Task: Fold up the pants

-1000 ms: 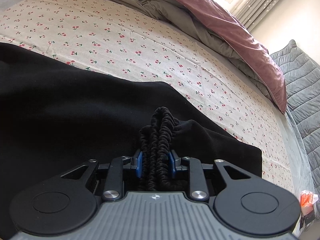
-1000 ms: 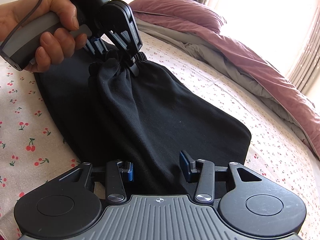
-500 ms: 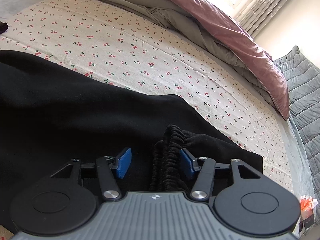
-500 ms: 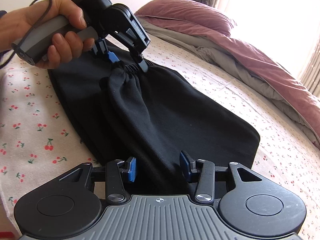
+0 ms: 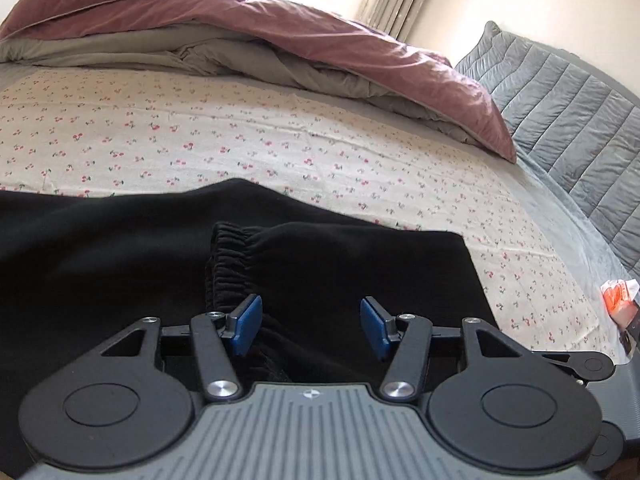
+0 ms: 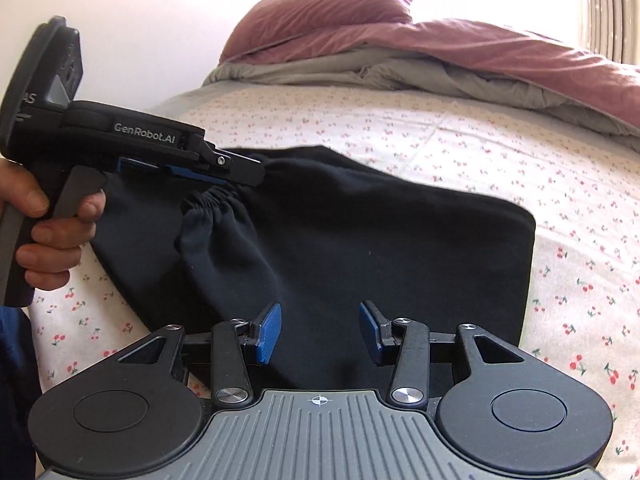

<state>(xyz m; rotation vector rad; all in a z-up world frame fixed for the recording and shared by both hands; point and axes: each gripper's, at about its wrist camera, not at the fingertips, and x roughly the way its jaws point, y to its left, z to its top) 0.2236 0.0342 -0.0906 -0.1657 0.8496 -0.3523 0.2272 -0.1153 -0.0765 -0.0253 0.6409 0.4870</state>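
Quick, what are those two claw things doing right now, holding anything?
Left gripper: open, holding nothing, above the black pants.
Right gripper: open, empty, over the pants.

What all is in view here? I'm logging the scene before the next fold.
pants: one, black, folded flat on the sheet, gathered cuff on top
sheet: one, cream with red cherry print, covering the bed
duvet: one, mauve over grey, heaped at the far side
pillow: one, mauve, far end of the bed
quilted cover: one, grey, right of the bed
orange packet: one, right edge, unclear what it is
hand: one, gripping the left handle
left tongs: open, over the cuff
right tongs: open, over the pants' near edge
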